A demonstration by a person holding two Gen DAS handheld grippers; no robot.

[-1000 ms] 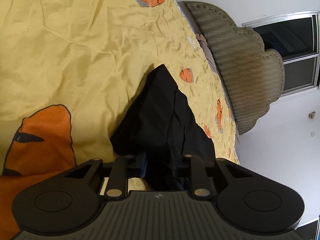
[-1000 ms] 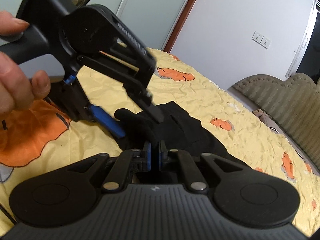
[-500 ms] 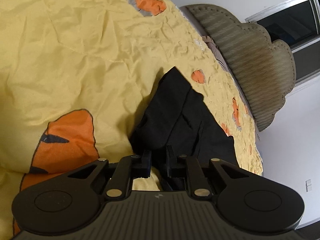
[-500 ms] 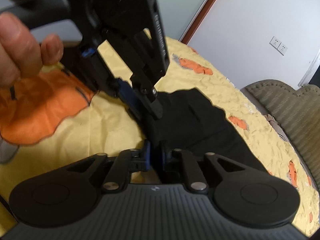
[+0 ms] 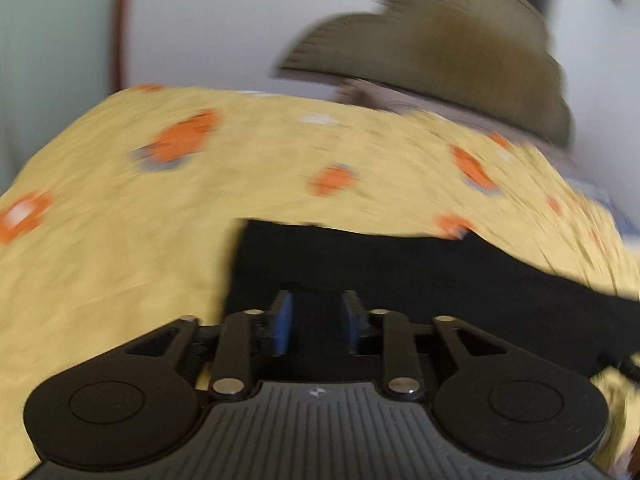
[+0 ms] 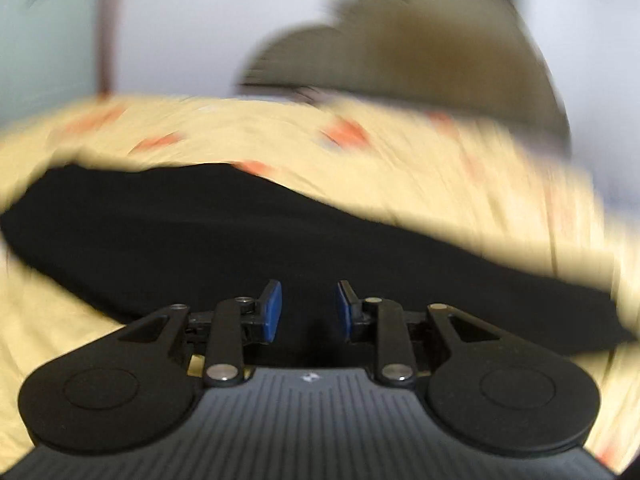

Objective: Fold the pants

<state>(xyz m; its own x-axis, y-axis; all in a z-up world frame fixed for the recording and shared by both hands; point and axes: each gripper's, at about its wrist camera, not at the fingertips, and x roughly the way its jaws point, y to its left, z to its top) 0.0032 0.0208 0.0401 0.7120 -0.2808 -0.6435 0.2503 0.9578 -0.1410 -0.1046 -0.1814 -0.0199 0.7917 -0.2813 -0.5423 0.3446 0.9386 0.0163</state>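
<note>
The black pants (image 5: 400,272) lie flat on the yellow bedspread (image 5: 120,240), spread left to right in a folded band; they also show in the right wrist view (image 6: 240,232). My left gripper (image 5: 316,320) is open, its blue pads apart over the near edge of the pants, holding nothing. My right gripper (image 6: 306,310) is open too, over the near edge of the pants further right. Both views are blurred by motion.
The bedspread carries orange fox prints (image 5: 180,144). A padded olive headboard (image 5: 460,52) stands at the far end of the bed, with white walls behind and a brown door frame (image 5: 120,20) at the left.
Both grippers were shut on the pants, held bunched above the bed; now both have opened and let go. The pants lie spread flat, and both cameras have swung to face the headboard.
</note>
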